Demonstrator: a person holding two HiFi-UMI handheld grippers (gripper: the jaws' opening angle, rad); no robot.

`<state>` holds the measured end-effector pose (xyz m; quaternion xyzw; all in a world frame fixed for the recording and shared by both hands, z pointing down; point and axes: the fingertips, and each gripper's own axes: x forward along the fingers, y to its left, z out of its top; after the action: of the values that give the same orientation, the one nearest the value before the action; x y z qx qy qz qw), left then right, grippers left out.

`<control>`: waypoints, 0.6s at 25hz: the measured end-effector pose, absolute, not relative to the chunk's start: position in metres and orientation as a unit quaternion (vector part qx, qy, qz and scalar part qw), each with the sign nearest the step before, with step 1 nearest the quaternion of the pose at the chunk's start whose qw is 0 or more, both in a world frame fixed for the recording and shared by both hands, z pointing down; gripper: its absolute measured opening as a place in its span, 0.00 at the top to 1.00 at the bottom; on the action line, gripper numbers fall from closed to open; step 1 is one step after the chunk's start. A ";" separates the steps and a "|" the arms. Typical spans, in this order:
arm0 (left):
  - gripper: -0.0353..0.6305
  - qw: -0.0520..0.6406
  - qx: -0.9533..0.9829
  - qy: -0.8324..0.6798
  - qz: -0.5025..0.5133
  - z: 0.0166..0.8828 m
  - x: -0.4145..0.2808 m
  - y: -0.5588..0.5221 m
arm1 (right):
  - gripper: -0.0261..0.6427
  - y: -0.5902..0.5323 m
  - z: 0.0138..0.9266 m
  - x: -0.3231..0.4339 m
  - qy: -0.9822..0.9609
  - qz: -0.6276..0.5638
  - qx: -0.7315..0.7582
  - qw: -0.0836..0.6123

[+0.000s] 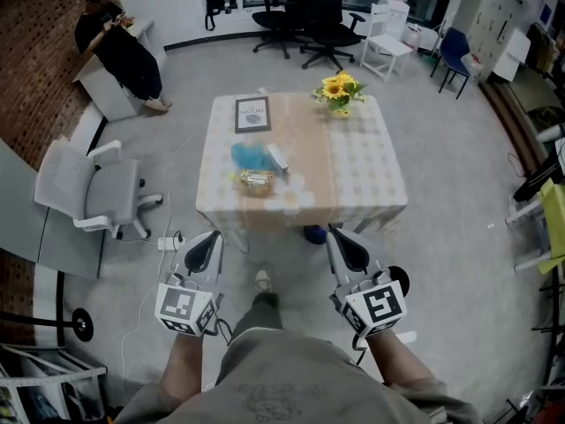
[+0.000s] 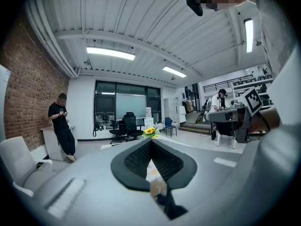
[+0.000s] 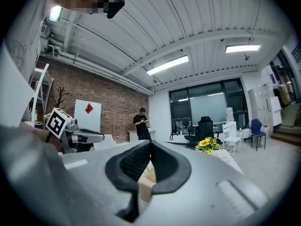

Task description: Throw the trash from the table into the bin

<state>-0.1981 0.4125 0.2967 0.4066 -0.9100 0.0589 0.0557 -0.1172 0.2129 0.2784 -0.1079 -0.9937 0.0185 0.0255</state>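
Trash lies left-centre on tabletop: crumpled blue wrapper, smaller shiny snack packet. Probably light, soft and crinkly, so pinch a raised fold, not flat film. Left tongs and right tongs are both pressed together and empty, near the tabletop's front edge.

A table stands mid-floor. On it, a framed sign lies at the far left, flowers stand at the far right corner, and the trash sits toward the near left. A chair stands left of the table, with office chairs behind it. The left gripper and right gripper are side by side before the table's near edge.
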 end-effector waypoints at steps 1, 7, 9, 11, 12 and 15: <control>0.94 0.058 0.407 -0.910 0.058 0.299 -0.206 0.412 | 0.96 0.212 0.281 -0.126 -0.994 0.022 -0.106 0.030; 0.94 0.062 0.409 -0.909 0.053 0.306 -0.263 0.412 | 0.96 0.213 0.290 -0.182 -0.993 0.020 -0.108 0.043; 0.94 0.062 0.413 -0.907 0.051 0.306 -0.284 0.408 | 0.96 0.212 0.291 -0.201 -0.993 0.019 -0.103 0.046; 0.94 0.062 0.417 -0.906 0.047 0.304 -0.305 0.405 | 0.96 0.211 0.288 -0.219 -0.994 0.018 -0.099 0.047; 0.94 0.061 0.420 -0.904 0.044 0.302 -0.315 0.403 | 0.96 0.211 0.285 -0.229 -0.994 0.017 -0.097 0.048; 0.94 0.061 0.427 -0.901 0.042 0.297 -0.345 0.401 | 0.96 0.210 0.277 -0.258 -0.995 0.010 -0.089 0.052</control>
<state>-0.3455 0.4009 0.2974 0.4273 -0.9010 0.0423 0.0610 -0.2585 0.2104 0.2767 -0.0886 -0.9947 0.0096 0.0520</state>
